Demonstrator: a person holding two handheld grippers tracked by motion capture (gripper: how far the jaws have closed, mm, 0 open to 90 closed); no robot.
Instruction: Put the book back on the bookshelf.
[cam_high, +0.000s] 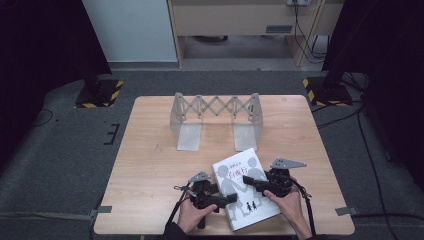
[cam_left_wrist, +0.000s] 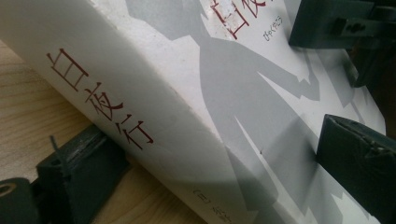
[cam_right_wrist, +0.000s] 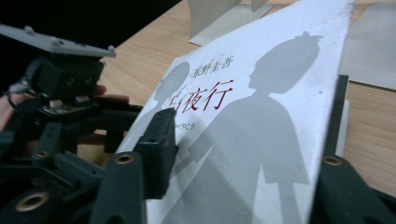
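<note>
A white book (cam_high: 248, 206) with grey silhouettes and red characters lies near the table's front edge. My left gripper (cam_high: 231, 198) comes in from the left at its spine. In the left gripper view the book (cam_left_wrist: 187, 93) sits between the jaws, one under the spine and one on the cover. The left gripper (cam_left_wrist: 215, 161) looks shut on it, with the spine side raised off the wood. My right gripper (cam_high: 247, 181) reaches in from the right edge. In the right gripper view one jaw presses the cover of the book (cam_right_wrist: 261, 140) and the other runs along its page edge, so the right gripper (cam_right_wrist: 247, 126) is closed on it.
A grey metal folding rack (cam_high: 215, 107) stands at the back middle of the wooden table (cam_high: 150, 150), its two flat base plates pointing toward me. Bare wood lies between rack and book. Dark stands with striped bases flank the table on the floor.
</note>
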